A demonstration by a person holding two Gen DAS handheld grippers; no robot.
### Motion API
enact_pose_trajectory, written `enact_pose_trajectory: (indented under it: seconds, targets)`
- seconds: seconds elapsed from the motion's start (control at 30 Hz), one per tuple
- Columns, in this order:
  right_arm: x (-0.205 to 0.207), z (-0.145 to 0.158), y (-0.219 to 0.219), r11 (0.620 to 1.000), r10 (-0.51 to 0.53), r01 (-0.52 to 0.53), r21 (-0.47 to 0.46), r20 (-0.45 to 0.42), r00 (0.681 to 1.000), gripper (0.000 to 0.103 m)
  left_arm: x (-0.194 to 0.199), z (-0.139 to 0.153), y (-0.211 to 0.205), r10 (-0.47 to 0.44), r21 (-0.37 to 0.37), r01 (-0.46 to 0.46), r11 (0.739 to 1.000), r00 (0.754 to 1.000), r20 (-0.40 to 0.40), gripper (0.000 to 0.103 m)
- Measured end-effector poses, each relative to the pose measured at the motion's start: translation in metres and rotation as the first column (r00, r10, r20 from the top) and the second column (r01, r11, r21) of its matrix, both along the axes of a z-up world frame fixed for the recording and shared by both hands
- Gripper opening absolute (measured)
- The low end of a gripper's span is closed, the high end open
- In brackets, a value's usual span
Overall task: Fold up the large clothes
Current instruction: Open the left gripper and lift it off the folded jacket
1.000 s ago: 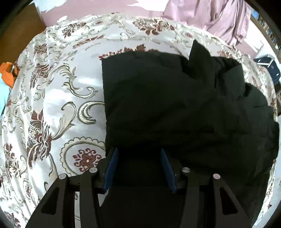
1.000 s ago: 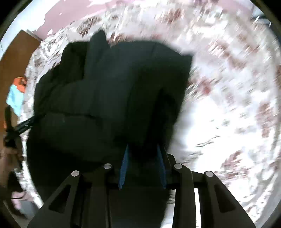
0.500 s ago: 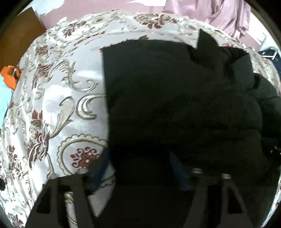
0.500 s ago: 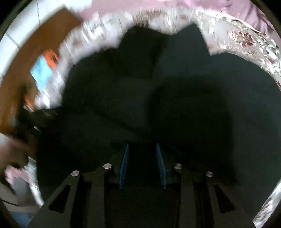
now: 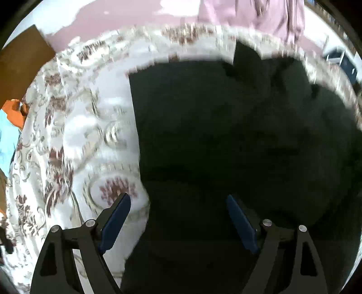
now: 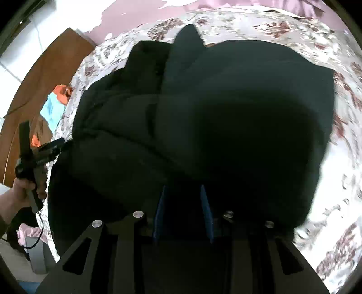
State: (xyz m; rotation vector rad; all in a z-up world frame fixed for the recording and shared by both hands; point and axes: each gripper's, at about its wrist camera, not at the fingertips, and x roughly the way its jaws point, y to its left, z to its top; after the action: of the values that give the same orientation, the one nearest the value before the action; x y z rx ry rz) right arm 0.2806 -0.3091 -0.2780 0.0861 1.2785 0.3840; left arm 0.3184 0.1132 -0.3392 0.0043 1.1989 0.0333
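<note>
A large black padded garment (image 5: pixel 226 126) lies folded on a white bedspread with a dark-red floral pattern (image 5: pixel 74 135). My left gripper (image 5: pixel 178 201) hangs over the garment's near left corner. Its blue pads (image 5: pixel 120 212) stand wide apart and press on nothing. In the right wrist view the garment (image 6: pixel 203 108) fills the middle. My right gripper (image 6: pixel 182 188) is low over it, its narrow blue pads (image 6: pixel 161 203) shut on a fold of the black cloth. What lies under the held fold is too dark to make out.
The bedspread (image 6: pixel 339 203) shows to the right of the garment. A person's hand (image 6: pixel 20 192) holds the left gripper's handle at the bed's left edge. Orange and light-blue cloth (image 5: pixel 11 117), a brown wooden panel (image 5: pixel 20 58) and a pink curtain (image 5: pixel 260 18) border the bed.
My left gripper's jaws spread wide and let go of the black cloth they held. My right gripper came down with its fold, which now rests on the garment.
</note>
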Motion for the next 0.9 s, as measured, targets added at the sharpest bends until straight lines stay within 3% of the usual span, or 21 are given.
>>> enact_pose_trajectory:
  seconds: [0.1, 0.23, 0.47, 0.6, 0.7, 0.9]
  targets:
    - [0.005, 0.01, -0.004, 1.0, -0.029, 0.029, 0.008, -0.008, 1.0, 0.03, -0.006, 0.007, 0.005, 0.047, -0.051, -0.048, 0.998, 0.999, -0.019, 0.087]
    - [-0.001, 0.022, 0.01, 0.997, -0.036, 0.037, 0.075, -0.004, 0.999, 0.064, -0.014, 0.021, 0.002, 0.047, -0.112, -0.052, 0.992, 0.998, -0.047, 0.087]
    - [-0.019, 0.032, 0.012, 0.988, -0.069, 0.079, 0.131, -0.081, 0.994, 0.072, -0.053, 0.049, -0.01, 0.047, -0.086, -0.055, 0.995, 0.995, -0.086, 0.087]
    - [-0.039, 0.03, 0.02, 0.983, -0.026, 0.049, 0.179, -0.125, 0.992, 0.073, -0.09, 0.067, -0.027, 0.052, -0.048, -0.056, 0.997, 0.994, -0.096, 0.087]
    - [-0.05, 0.031, 0.019, 0.983, 0.003, 0.024, 0.184, -0.146, 0.989, 0.073, -0.105, 0.082, -0.035, 0.082, -0.06, -0.088, 0.994, 0.992, -0.098, 0.087]
    - [-0.034, 0.048, 0.007, 0.982, 0.01, 0.017, 0.189, -0.139, 0.99, 0.073, -0.067, 0.112, -0.056, 0.046, -0.067, -0.048, 0.997, 0.998, -0.031, 0.087]
